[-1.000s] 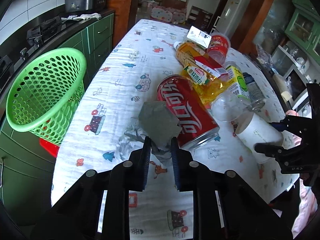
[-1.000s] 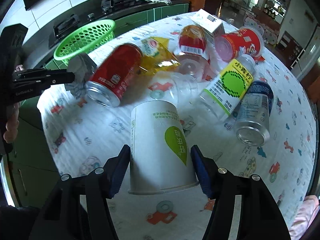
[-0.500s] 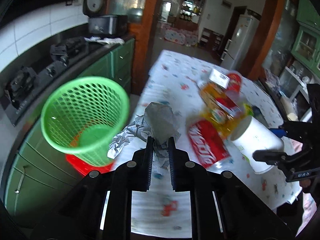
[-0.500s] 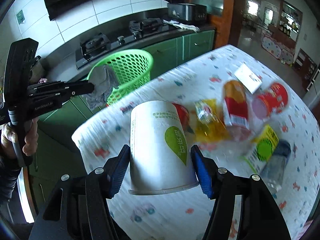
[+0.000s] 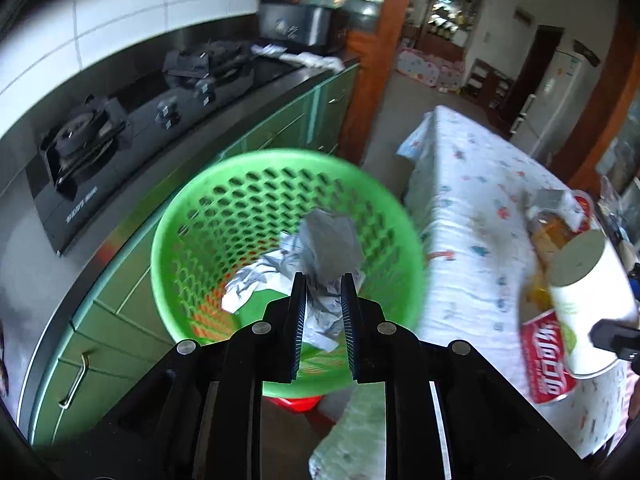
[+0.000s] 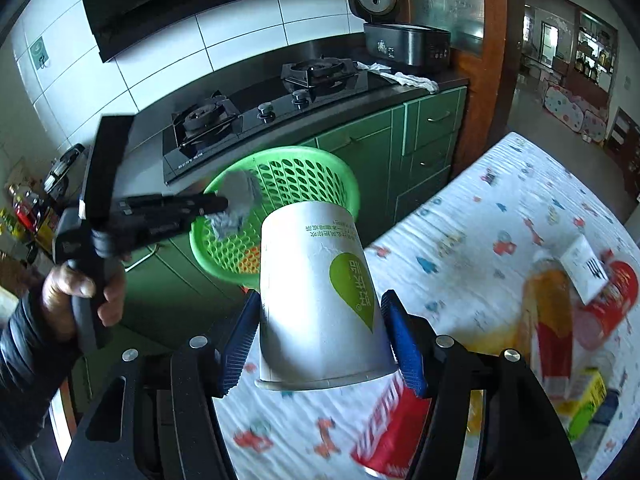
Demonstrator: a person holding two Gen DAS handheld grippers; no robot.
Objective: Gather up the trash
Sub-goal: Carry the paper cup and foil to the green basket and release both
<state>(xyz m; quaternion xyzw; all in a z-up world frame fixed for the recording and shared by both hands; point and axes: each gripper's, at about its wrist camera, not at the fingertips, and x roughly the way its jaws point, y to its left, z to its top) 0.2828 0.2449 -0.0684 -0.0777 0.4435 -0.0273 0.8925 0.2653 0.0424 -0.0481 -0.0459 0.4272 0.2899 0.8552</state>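
My left gripper (image 5: 323, 282) is shut on a crumpled grey paper wad (image 5: 328, 246) and holds it over the mouth of the green basket (image 5: 192, 216). From the right wrist view the same wad (image 6: 236, 202) hangs above the basket (image 6: 320, 168). My right gripper (image 6: 320, 316) is shut on a white paper cup (image 6: 316, 296) with a green leaf mark, held above the table edge. The cup also shows in the left wrist view (image 5: 588, 300).
The table (image 6: 480, 216) with a printed cloth carries a red cola can (image 5: 546, 360), a yellow bottle (image 6: 548, 320), a red cup (image 6: 612, 300) and a small white box (image 6: 586, 268). A gas stove (image 6: 264, 116) and green cabinets (image 6: 424, 136) stand behind the basket.
Both grippers have swung left from the table towards the basket. The paper wad was lifted off the table and is now over the basket. The cup was lifted too.
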